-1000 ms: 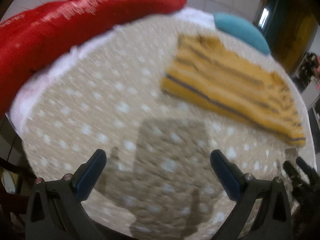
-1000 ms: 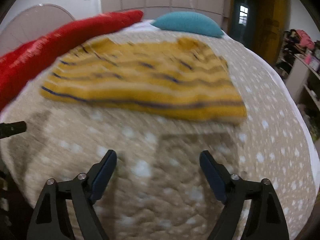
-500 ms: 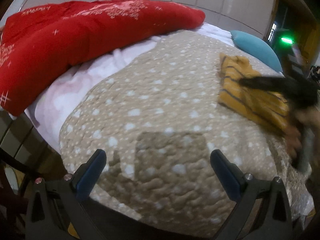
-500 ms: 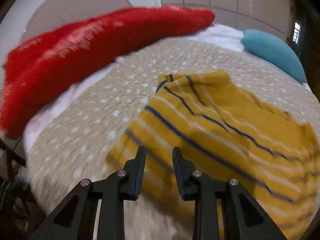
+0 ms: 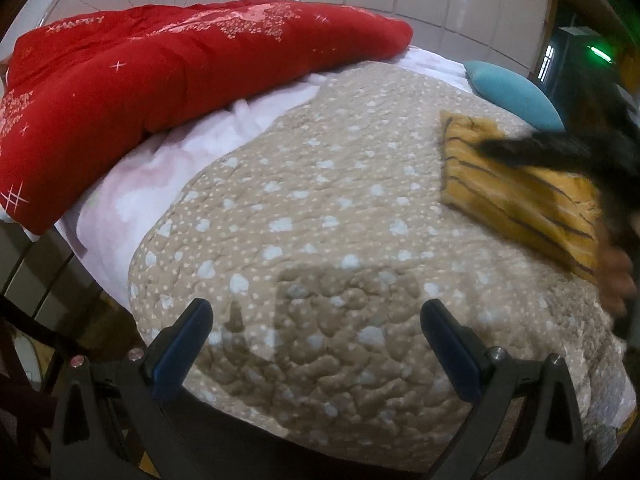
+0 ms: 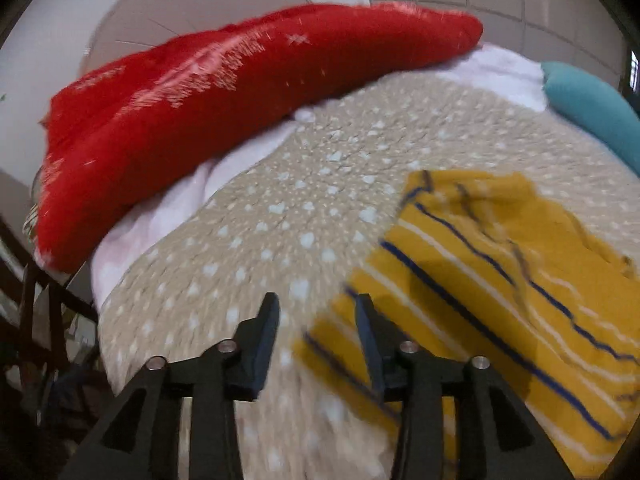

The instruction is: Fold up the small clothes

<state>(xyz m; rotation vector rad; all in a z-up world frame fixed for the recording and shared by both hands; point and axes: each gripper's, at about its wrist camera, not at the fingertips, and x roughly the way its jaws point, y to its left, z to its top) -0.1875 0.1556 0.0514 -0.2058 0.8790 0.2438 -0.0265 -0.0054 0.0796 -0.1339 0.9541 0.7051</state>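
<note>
As its jaws were opening, the right gripper held nothing; yellow striped top lay just right of them. Left gripper gaped wide, empty, over the quilt.

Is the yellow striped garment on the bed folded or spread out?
Folded: the garment lies as a compact rectangle with layered edges on the quilt; no sleeves show.

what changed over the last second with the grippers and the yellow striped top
The right gripper swung in to the near-left corner of the yellow striped top, closed nearly shut, and its jaws are now opening, nothing visibly clamped. The left gripper pulled back toward the bed's edge, jaws wide open throughout. The top stayed flat on the dotted quilt.
</note>
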